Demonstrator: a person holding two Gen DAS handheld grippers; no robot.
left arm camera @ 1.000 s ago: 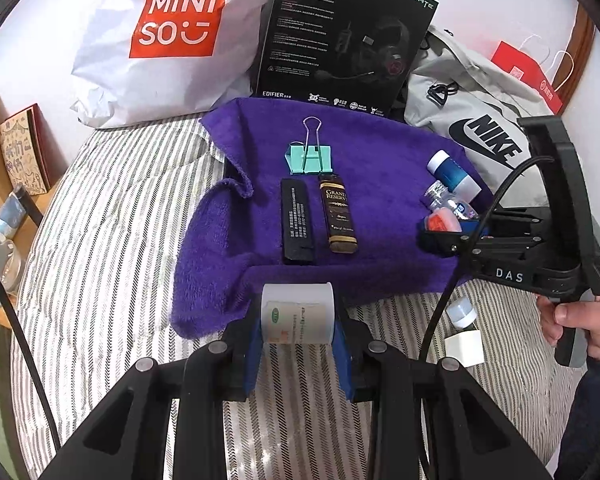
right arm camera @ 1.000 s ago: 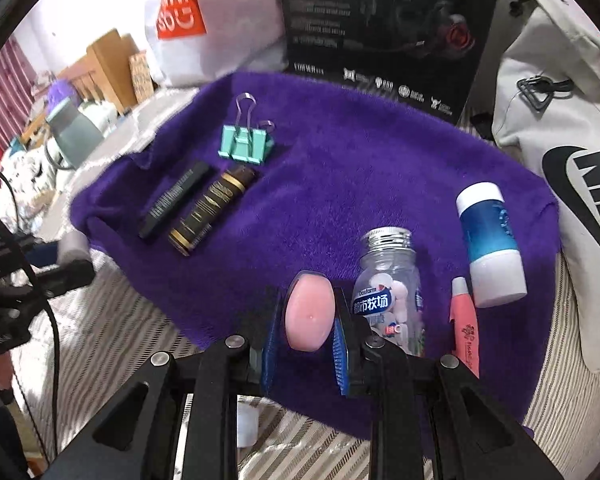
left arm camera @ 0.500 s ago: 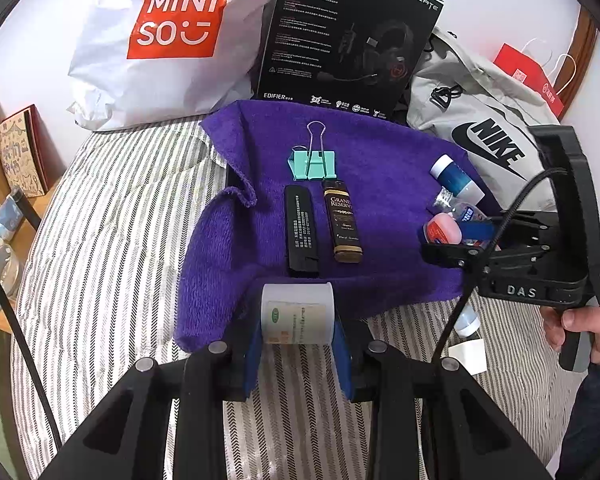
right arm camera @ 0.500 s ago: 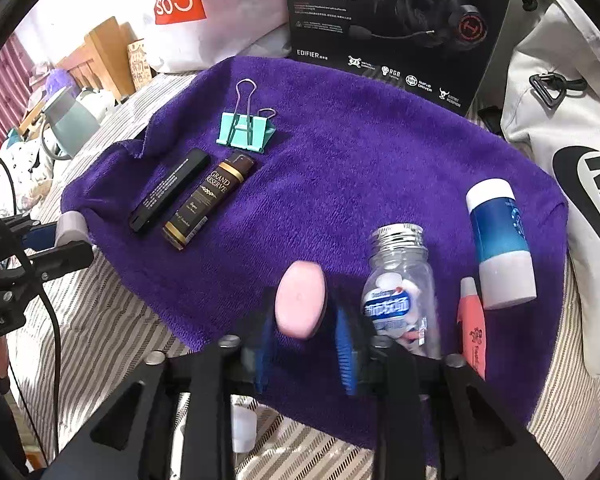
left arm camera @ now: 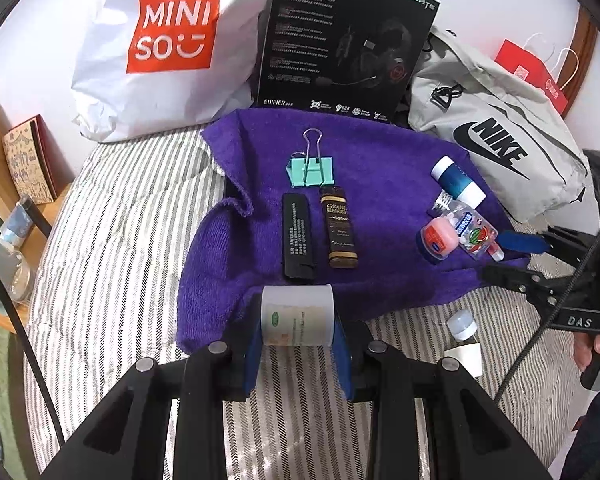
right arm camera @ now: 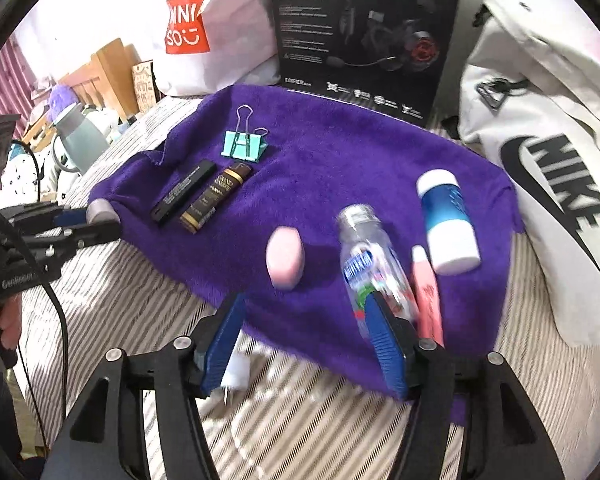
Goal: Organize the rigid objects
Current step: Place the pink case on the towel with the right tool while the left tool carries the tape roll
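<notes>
Purple towel [left arm camera: 380,160]: spread over the striped bed [left arm camera: 120,240], serving as the sorting ground ahead of both tools.
Left tool [left arm camera: 298,320]: its pads are pinching a white labelled jar [left arm camera: 297,315] from both sides, held over the towel's near edge; judged to be carried in for placing.
Far-left row: black case [left arm camera: 298,236] and brown tube [left arm camera: 339,227] lie side by side, just beyond the left tool, with the teal binder clip [left arm camera: 311,168] past them; the parallel lay suggests deliberate lining up.
Pink jar [right arm camera: 285,258]: rests on the towel just ahead of the right tool, between its spread fingers' line and free of both pads, seemingly set beside the bottles to start a group.
Right tool [right arm camera: 304,344]: blue pads are wide apart, gripping nothing.
Clear bottle [right arm camera: 370,264]: lies on its side by the right pad; contact cannot be told through the blur.
Pink tube [right arm camera: 426,292]: next right, alongside the bottle.
Blue-and-white container [right arm camera: 448,220]: farthest right, lying flat.
Off the towel: a small white bottle [left arm camera: 462,324] waits on the bed, likely not yet sorted.
</notes>
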